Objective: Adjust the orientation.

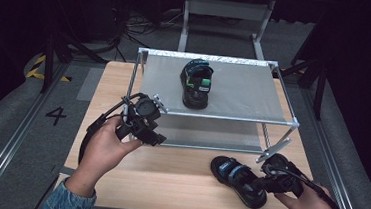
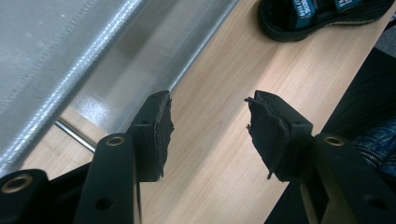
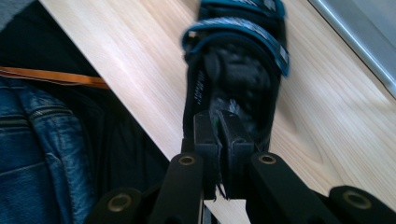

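We see two sandals and a small metal rack (image 1: 282,123) on the bench (image 1: 177,179). One sandal (image 1: 196,83) stands on the upper shelf of the rack, about at its middle. The other sandal (image 1: 238,180) lies on the bench in front of the rack, near the right front leg.

Our right tool (image 1: 267,182) is at the heel end of this second sandal (image 3: 236,70). In the right gripper view its jaws are almost together, and something thin at the heel, perhaps the back strap, seems to be between them; we judge that it holds the sandal there, but the picture is blurred. Our left tool (image 1: 147,124) is held up at the left front corner of the rack. Its jaws stand wide apart with nothing between them, over the bare wood.

We think the sandal is light, with a soft, bending sole and cloth straps. Held only by the heel, it will probably hang down and swing. The straps are a good place to take hold, because the pads grip cloth well. The thick sole edge is stiffer and may slip.
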